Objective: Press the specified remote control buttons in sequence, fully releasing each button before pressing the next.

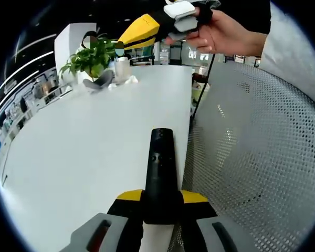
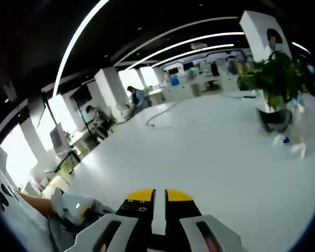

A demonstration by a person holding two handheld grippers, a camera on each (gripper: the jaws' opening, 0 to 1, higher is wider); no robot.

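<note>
A: Where does the remote control (image 1: 160, 168) lie?

B: In the left gripper view it stands at 6 o'clock, a slim black bar pointing toward 12 o'clock. Its lower end sits between the yellow-tipped jaws of the left gripper (image 1: 160, 202), which are closed on it. Small round buttons show on its upper face, too small to tell apart.

A: What lies beneath and around it?

B: A white table (image 1: 84, 142) spreads from 7 to 12 o'clock. A white perforated panel (image 1: 252, 152) lies from 2 to 5 o'clock, beside the table's edge. At 11 o'clock, far along the table, stands a potted plant (image 1: 89, 58), with a white cup (image 1: 122, 67) just beside it toward 12 o'clock.

A: And the other tool?

B: At 12 to 1 o'clock in the left gripper view, a hand (image 1: 223, 34) holds the right gripper (image 1: 139, 31), whose yellow nose points toward 10 o'clock, well above the table. Its own camera settles the jaw state: in the right gripper view the right gripper (image 2: 159, 202) rises from 6 o'clock with its jaws narrow, only a thin slit between the yellow tips and nothing in them.

A: What else does the right gripper view add?

B: The same table (image 2: 199, 157) runs from the centre to 4 o'clock, with the plant (image 2: 275, 73) now at 2 o'clock. A cable (image 2: 163, 113) curls on the far tabletop near 12 o'clock. At 8 o'clock, a hand (image 2: 68, 205) grips the left gripper's grey body (image 2: 89, 206).
</note>
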